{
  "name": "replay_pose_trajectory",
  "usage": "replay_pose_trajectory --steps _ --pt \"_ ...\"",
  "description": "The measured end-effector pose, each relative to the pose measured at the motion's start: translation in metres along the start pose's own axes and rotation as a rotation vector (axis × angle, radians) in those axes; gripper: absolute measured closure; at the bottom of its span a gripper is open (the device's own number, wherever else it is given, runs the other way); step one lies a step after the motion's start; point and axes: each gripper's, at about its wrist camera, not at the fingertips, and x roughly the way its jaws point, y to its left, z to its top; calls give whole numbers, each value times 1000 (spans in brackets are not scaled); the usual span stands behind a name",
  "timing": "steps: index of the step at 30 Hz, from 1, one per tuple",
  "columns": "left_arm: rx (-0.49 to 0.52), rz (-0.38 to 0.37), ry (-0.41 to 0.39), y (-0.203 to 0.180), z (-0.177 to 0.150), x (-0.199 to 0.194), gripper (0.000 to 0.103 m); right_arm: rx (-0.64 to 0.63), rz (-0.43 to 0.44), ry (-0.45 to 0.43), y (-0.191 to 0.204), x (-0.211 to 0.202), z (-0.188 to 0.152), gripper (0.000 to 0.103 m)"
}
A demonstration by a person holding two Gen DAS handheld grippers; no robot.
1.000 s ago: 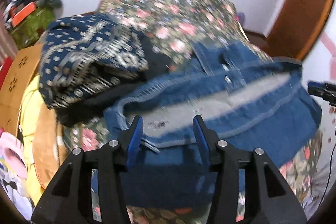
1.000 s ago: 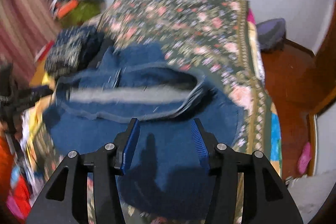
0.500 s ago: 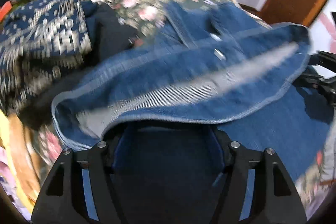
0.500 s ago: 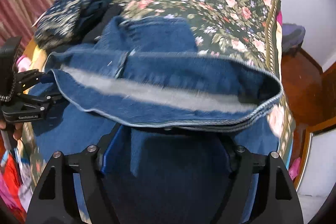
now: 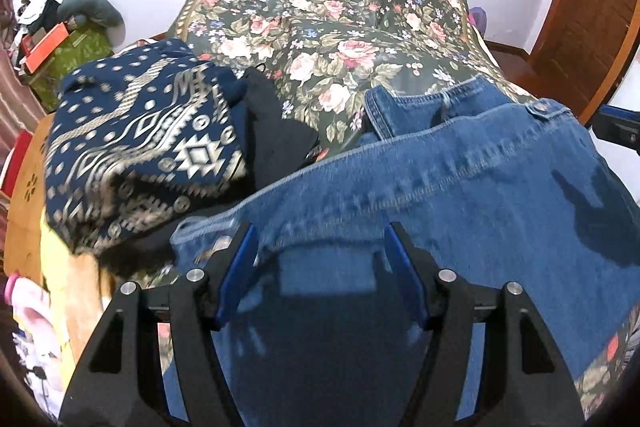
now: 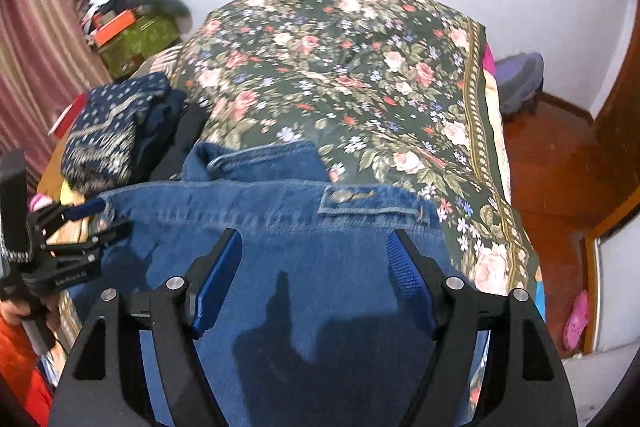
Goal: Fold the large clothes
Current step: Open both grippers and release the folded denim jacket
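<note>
- Two tools hang over the jeans (image 5: 460, 195), both spread wide and grasping nothing: the left tool (image 5: 324, 267) above the left part of the denim, the right tool (image 6: 314, 267) above its right part.
- Jeans lie folded on the bed (image 5: 332, 11) at its near edge, long axis running left to right across the bed; the waistband with its button (image 6: 340, 195) points toward the far end, closer to the right edge.
- Half a second ago the upper denim layer was lifted and hollow with pale lining showing, above the fingers; now it lies flat, blue side up, and both tools have let go.
- Toward the left edge sits a patterned cloth (image 5: 136, 151), on a black garment (image 5: 276, 135) just beside the jeans.
</note>
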Motion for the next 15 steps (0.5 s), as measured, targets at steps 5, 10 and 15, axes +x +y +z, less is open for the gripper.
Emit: replay_pose_trajectory --steps 5,10,15 --pt "-45 4 -32 11 -23 -33 38 -74 5 -33 24 -20 -16 31" --pt "-137 9 -44 32 -52 -60 37 -142 1 -23 48 -21 -36 31" --pt "-292 19 -49 65 -93 -73 37 -163 -7 25 58 -8 -56 31"
